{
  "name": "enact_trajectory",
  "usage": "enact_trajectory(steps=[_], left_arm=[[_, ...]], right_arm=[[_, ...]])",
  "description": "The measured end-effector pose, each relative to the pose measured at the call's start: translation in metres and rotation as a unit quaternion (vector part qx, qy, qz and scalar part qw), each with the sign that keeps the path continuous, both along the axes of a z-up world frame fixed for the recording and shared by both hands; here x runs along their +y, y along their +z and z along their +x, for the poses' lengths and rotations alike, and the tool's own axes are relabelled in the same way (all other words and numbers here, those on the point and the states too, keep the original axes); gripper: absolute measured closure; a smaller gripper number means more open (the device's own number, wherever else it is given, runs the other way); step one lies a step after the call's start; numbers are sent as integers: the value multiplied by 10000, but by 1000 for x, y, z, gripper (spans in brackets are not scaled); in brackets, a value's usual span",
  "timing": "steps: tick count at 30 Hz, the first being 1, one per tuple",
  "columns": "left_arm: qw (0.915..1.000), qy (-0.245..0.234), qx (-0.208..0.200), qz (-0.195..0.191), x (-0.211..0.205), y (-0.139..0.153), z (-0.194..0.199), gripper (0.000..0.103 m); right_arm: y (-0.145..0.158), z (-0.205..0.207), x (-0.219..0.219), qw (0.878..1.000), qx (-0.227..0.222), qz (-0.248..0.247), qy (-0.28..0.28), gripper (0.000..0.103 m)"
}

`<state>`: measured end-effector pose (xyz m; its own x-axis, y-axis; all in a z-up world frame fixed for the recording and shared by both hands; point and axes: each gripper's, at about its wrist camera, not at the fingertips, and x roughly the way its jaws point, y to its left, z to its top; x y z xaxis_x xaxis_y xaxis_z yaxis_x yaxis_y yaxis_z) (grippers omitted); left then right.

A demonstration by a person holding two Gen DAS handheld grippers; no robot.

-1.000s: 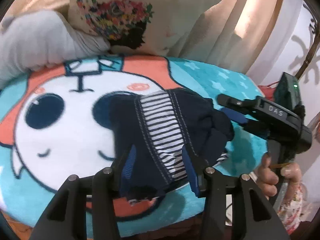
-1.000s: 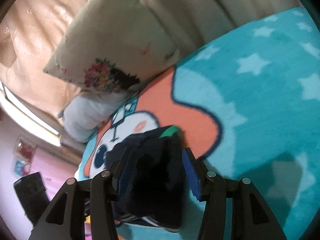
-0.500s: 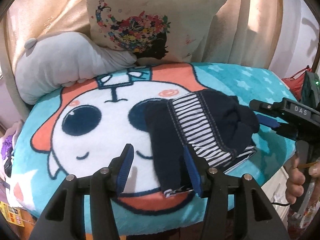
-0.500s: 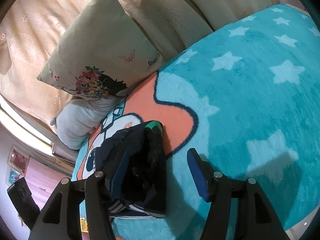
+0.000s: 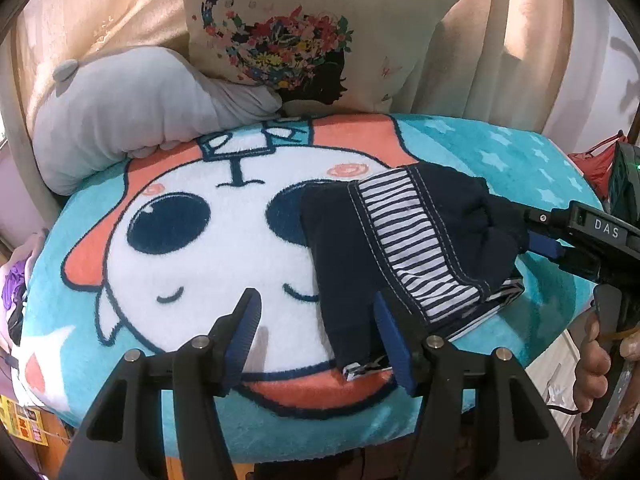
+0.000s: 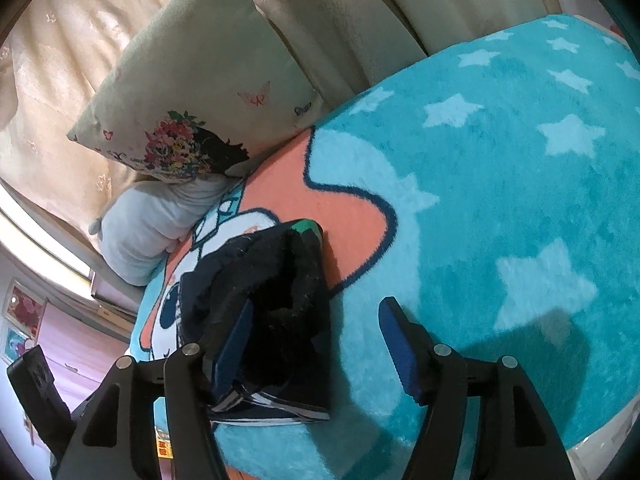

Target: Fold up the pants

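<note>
On blanket (image 5: 168,264), folded pants (image 5: 404,248); left hand-held gripper (image 5: 316,336) released, right hand-held gripper (image 6: 316,340) released.

navy pants (image 5: 404,248) with white stripes, turquoise star blanket (image 5: 516,152)

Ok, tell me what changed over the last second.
Both grippers let go: the left gripper and right gripper, each shut on the pants a second ago, are now open and drawn back. The pants stayed folded in the same spot on the blanket.
</note>
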<state>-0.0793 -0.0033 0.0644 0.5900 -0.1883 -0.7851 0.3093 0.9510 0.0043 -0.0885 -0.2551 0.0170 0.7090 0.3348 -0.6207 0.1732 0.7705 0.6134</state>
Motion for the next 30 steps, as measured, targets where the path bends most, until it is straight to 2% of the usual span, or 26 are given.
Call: enact_trajectory(steps=[4, 6, 10, 12, 14, 16, 18, 22, 26, 28, 29, 30], left_arm=[[9998, 17, 99, -142, 5, -1, 5, 45], [9990, 47, 152, -428, 13, -1, 10, 45], [9918, 359, 145, -1221, 44, 4, 27, 45], [9885, 436, 303, -1417, 52, -1, 40, 45], [9797, 442, 681, -1831, 59, -12, 56, 45], [9660, 359, 1074, -2326, 62, -23, 67, 45], [9566, 217, 1281, -2608, 59, -29, 72, 45], [9444, -112, 1667, -2833, 40, -42, 81, 43], [9455, -231, 1644, -2802, 26, -46, 87, 42], [9422, -262, 1698, -2875, 22, -46, 90, 42], [9387, -313, 1739, -2959, 20, -47, 90, 42], [9339, -383, 1805, -3061, 19, -48, 90, 42]], right_arm=[[-2, 1, 0, 10000, 26, 3, 6, 31], [-3, 2, -1, 10000, 33, 19, 8, 29], [-8, 6, -5, 9999, 98, 118, 48, 27], [-9, 8, -6, 9998, 67, 157, 76, 26], [-9, 11, -5, 9998, 18, 156, 136, 24], [-8, 13, -5, 9995, -67, 226, 211, 22], [-8, 13, -7, 9984, -182, 436, 296, 22], [-10, 10, -9, 9938, -437, 917, 456, 22], [-17, 21, 0, 9916, -337, 1064, 658, 22], [-20, 29, 3, 9914, -287, 1065, 701, 23], [-20, 31, 5, 9914, -301, 1050, 725, 25], [-20, 35, 8, 9890, -305, 1157, 867, 34]])
